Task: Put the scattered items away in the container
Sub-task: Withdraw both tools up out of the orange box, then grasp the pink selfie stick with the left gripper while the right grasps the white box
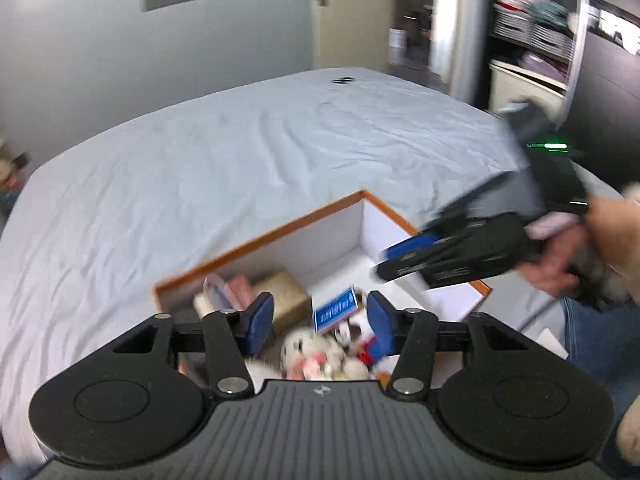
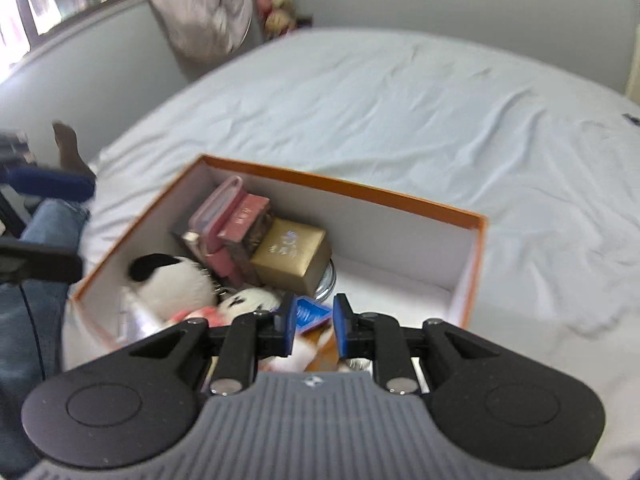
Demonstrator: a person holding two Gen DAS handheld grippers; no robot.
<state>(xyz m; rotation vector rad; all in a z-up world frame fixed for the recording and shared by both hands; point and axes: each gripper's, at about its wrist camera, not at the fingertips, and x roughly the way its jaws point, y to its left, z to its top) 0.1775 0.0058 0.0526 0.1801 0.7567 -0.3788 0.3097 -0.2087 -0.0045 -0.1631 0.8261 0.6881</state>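
A: Where do the things lie?

B: In the orange-rimmed box [image 2: 478, 224] on the bed [image 2: 400, 100]. A gold carton [image 2: 294, 254] leans against pink cases [image 2: 236, 216] at the far end, plush toys [image 2: 172, 284] sit nearer, and a blue packet [image 1: 336, 308] lies among them. On the sheet near the box I see nothing loose; a small dark object [image 1: 343, 79] lies far off near the bed's far edge, too small to identify.

A: And the claws?

B: The left claw [image 1: 320, 318] hangs over the box with its jaws apart and nothing between them. The right claw [image 2: 314, 326] hovers over the near rim, jaws narrow; the blue packet shows behind the gap, but I judge nothing is pinched.

A: How would these handle?

B: The plush is likely light and soft, so it squashes; pinch a fold of the body. The carton looks stiff and smooth, perhaps slippery; grip across two flat faces. The packet seems thin, best taken by an edge.
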